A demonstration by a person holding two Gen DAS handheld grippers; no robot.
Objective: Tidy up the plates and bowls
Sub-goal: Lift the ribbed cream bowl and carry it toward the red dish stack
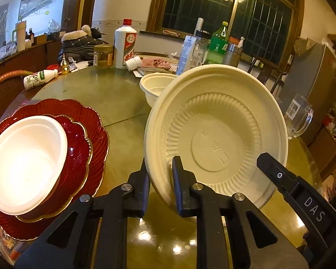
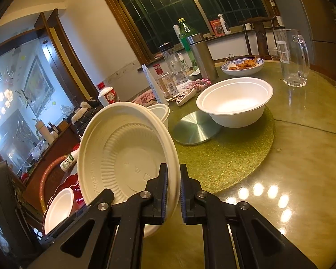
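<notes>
The cream bowl (image 1: 216,134) hangs tipped on its side above the green table (image 1: 114,103), its ribbed underside facing the left wrist camera — both grippers grip its rim. The left gripper (image 1: 160,179) pinches the rim at one edge, one finger inside and one outside the wall. The right gripper (image 2: 174,192) pinches the opposite edge the same way, its fingers (image 2: 162,192) pressed against the thin rim.

Just left of the bowl, a small white bowl (image 1: 25,163) sits in a red scalloped dish (image 1: 78,143), itself stacked on a larger red scalloped plate (image 1: 96,123). Behind the held bowl, another cream bowl (image 1: 154,87) rests upright on the table.

In the right wrist view, a wide white bowl (image 2: 235,100) stands on a round glittery green mat (image 2: 235,157), beside a round metal disc (image 2: 196,127). Farther back are a blue-rimmed dish of food (image 2: 242,66), a glass mug (image 2: 294,57), a steel flask (image 2: 201,56) and a green bottle (image 2: 187,31).
</notes>
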